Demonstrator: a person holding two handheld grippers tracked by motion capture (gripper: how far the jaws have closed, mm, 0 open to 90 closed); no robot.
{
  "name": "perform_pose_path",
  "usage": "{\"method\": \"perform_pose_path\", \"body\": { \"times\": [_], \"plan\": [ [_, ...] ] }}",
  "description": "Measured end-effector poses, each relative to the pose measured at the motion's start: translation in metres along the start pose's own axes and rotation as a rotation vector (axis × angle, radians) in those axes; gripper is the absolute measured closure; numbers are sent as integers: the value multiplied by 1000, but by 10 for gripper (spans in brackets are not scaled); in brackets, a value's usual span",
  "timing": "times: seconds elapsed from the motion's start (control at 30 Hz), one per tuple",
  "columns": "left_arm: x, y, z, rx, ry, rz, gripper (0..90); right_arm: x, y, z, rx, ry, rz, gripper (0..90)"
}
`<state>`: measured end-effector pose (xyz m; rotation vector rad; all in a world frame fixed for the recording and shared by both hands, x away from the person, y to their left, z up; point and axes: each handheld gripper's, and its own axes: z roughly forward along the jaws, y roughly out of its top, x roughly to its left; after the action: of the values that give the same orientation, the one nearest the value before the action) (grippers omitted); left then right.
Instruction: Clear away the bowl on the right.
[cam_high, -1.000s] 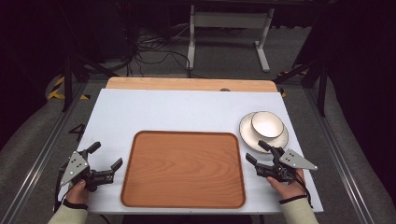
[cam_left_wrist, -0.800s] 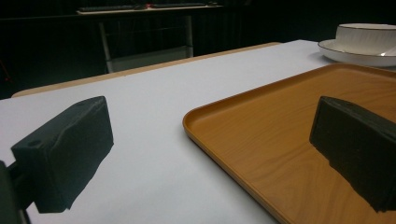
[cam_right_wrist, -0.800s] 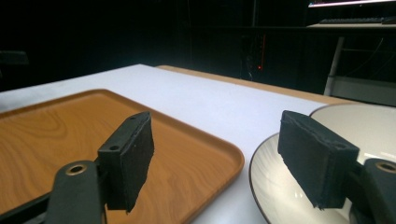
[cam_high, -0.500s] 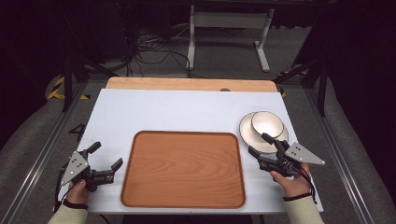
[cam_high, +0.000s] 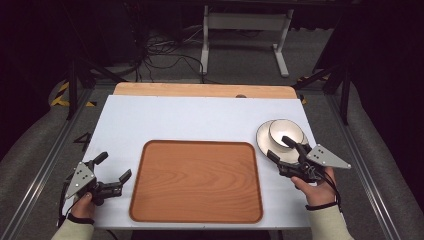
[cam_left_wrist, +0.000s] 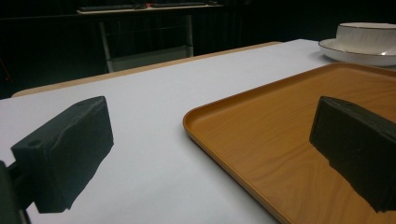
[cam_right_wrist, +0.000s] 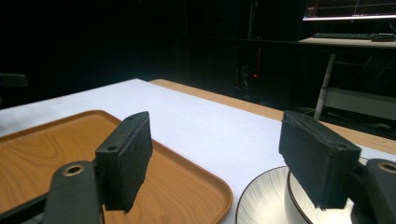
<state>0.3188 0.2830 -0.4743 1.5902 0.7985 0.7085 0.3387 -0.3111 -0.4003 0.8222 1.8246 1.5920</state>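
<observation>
Right claw (cam_high: 285, 148): released, above bowl (cam_high: 286, 132) on saucer (cam_high: 264, 136), beside tray (cam_high: 197, 181). Advice: straddle bowl's rim squarely before clenching.

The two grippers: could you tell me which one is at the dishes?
The right gripper: its open jaws reach the bowl on its plate.

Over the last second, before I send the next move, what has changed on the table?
The right gripper has lifted off the white tabletop and moved toward the white bowl on its white saucer; its jaws stand open, with nothing held. The left gripper stayed put, open, beside the brown wooden tray. Tray, bowl and saucer have not moved.
</observation>
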Motion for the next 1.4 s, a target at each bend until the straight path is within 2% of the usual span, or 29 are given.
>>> {"method": "perform_pose_path", "body": {
  "times": [0.13, 0.37, 0.53, 0.93, 1.07, 1.4],
  "plan": [
    [-1, 0, 0, 7, 3, 7, 3, 0, 5, 2, 4, 22, 7, 265],
    [0, 0, 0, 7, 2, 6, 3, -5, 10, 7, 28, 24, 9, 269],
    [0, 0, 0, 7, 2, 6, 3, -15, 17, 15, 64, 15, 13, 269],
    [0, 0, 0, 8, 2, 7, 3, -42, 29, 27, 107, -19, 26, 273],
    [0, 0, 0, 7, 2, 7, 3, -52, 30, 29, 111, -25, 11, 274],
    [-1, 0, 1, 8, 5, 15, 3, -76, 33, 28, 118, -66, 36, 274]
  ]
}}
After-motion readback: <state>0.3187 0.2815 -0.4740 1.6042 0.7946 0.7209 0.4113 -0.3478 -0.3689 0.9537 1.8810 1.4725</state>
